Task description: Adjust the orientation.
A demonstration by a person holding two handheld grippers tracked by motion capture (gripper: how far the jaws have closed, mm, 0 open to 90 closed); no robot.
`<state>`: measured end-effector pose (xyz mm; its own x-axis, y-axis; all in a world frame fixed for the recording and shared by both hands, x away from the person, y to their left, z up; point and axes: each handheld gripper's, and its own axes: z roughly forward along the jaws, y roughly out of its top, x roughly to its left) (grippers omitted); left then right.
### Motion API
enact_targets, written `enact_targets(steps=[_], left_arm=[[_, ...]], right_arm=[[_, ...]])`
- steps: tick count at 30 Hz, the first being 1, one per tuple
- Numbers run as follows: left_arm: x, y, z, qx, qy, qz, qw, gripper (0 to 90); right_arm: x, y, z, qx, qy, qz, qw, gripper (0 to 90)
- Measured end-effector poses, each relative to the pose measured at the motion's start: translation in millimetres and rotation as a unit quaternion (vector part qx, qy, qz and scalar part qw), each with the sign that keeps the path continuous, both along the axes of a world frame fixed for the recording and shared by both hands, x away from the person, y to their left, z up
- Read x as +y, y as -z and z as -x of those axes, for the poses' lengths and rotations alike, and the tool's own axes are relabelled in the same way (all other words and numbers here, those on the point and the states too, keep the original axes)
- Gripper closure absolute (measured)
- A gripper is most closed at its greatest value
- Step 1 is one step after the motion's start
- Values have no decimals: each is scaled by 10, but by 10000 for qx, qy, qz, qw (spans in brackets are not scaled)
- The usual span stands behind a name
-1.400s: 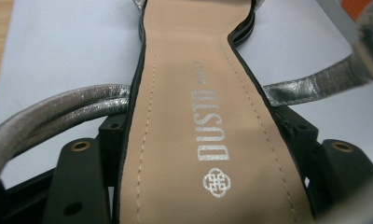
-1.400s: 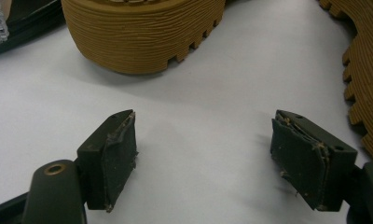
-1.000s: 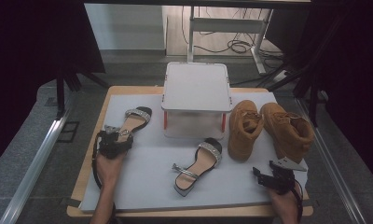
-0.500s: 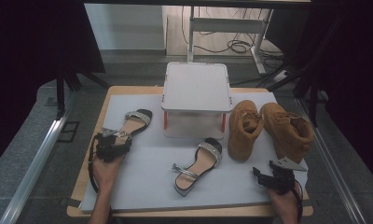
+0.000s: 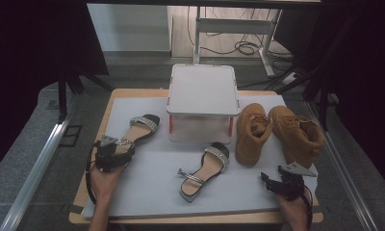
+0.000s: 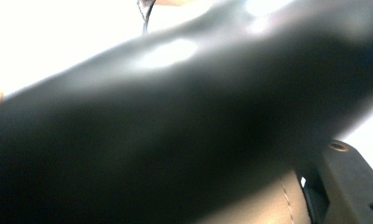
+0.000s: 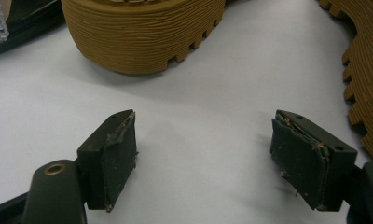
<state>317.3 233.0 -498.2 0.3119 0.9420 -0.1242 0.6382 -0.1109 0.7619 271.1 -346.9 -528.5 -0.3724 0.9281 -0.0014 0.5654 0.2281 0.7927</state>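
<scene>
Two black sandals with silver straps lie on a white mat (image 5: 147,192). My left gripper (image 5: 122,150) is shut on the heel end of the left sandal (image 5: 141,126). In the left gripper view that sandal's dark sole (image 6: 175,130) is pressed blurred against the camera, above a strip of tan insole (image 6: 268,205). The second sandal (image 5: 202,168) rests mid-mat. My right gripper (image 5: 267,179) stands open and empty at the front right. In its own view the right gripper (image 7: 210,158) hovers just over the mat, facing a tan boot's ridged sole (image 7: 142,32).
A white lidded box (image 5: 202,91) stands at the back centre of the mat. Two tan boots (image 5: 250,132) (image 5: 299,132) sit to its right, the second boot's sole (image 7: 366,84) close to my right jaw. The wooden table edge (image 5: 181,220) runs along the front.
My left gripper has shifted slightly at the left sandal's heel, while the sandal's toe stays about where it was. The right gripper has kept still.
</scene>
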Motion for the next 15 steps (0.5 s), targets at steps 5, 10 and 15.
enact_targets(steps=[5,10,15], left_arm=[[-28,-49,115,-59,126,-13,9999,388],[-55,-86,237,-99,282,17,9996,388],[-84,-101,343,-116,397,-17,9991,388]], right_arm=[[0,0,0,0,0,0,10000,225],[0,0,0,0,0,1,10000,225],[0,0,0,0,0,1,10000,225]])
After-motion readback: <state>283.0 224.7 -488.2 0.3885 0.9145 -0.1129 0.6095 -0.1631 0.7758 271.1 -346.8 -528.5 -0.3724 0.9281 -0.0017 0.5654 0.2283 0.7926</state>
